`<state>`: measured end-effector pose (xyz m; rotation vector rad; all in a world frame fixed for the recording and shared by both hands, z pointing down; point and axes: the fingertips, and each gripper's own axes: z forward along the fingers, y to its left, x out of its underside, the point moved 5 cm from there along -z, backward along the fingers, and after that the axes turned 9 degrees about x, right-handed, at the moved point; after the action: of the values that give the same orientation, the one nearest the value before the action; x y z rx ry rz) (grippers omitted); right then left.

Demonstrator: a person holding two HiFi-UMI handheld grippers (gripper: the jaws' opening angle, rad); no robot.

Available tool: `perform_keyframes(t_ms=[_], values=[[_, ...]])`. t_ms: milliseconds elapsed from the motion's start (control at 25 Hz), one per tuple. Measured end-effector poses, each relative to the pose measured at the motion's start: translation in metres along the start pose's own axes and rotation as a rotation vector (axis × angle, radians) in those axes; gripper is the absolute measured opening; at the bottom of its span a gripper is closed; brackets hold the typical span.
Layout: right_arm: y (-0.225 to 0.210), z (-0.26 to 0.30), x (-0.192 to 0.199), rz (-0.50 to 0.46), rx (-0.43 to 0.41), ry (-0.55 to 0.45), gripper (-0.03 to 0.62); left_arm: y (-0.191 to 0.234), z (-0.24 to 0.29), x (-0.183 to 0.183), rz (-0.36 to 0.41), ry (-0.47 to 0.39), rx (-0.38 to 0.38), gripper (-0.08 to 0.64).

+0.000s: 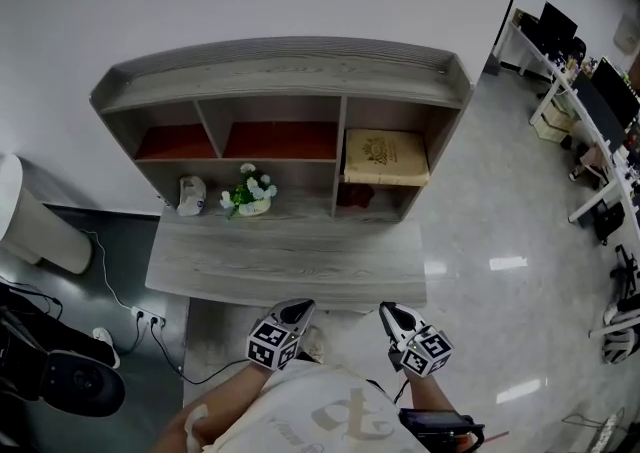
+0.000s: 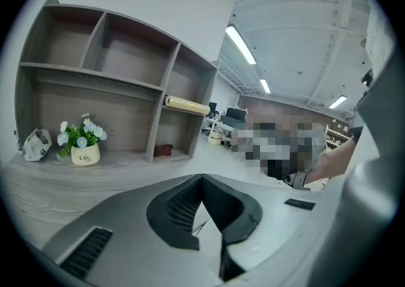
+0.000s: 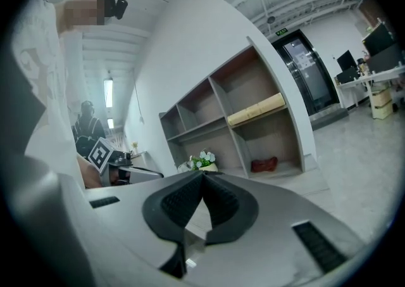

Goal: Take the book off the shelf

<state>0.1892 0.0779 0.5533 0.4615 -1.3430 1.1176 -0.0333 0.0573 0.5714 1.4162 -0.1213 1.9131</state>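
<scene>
Book (image 1: 386,156): we see it lying flat on the middle board in the right compartment of the shelf (image 1: 285,69), untouched.
Left gripper (image 1: 299,308): we hold it low before the counter (image 1: 290,263), well apart from the book; fingers (image 2: 176,208) closed tip to tip, nothing between.
Right gripper (image 1: 391,311): beside the left, likewise short of the counter; fingers (image 3: 229,206) pressed together, empty.
Flower pot (image 1: 250,198): on the counter at the shelf's foot.

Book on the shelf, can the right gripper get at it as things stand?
Probably yes: the book lies flat in an open-fronted bay, nothing before it, and the desk on that side is bare. The right gripper is shut and must open first.
</scene>
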Motion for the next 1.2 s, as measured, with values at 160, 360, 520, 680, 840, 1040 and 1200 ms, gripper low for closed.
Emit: perform_keyframes(t_ms=[160,360,520,680,840,1040,1200], values=[[-0.015,0.014,-0.010,0.012,0.033,-0.009,0.005,0.015,0.015,-0.013,0.001,-0.008,0.008,0.008],[-0.031,0.033,-0.020,-0.026,0.065,0.010,0.005,0.032,0.037,-0.028,0.012,-0.012,0.042,0.008],[-0.040,0.044,-0.028,-0.064,0.094,0.020,0.005,0.042,0.050,-0.039,0.024,-0.011,0.072,0.008],[-0.045,0.059,-0.034,-0.088,0.117,0.018,0.005,0.057,0.055,-0.047,0.046,-0.012,0.094,0.008],[-0.045,0.077,-0.043,-0.121,0.136,0.002,0.005,0.074,0.056,-0.056,0.075,-0.018,0.100,0.008],[-0.042,0.095,-0.055,-0.164,0.139,0.002,0.005,0.088,0.055,-0.063,0.073,-0.034,0.107,0.008],[-0.043,0.108,-0.061,-0.200,0.138,0.013,0.005,0.098,0.053,-0.064,0.068,-0.043,0.103,0.008]])
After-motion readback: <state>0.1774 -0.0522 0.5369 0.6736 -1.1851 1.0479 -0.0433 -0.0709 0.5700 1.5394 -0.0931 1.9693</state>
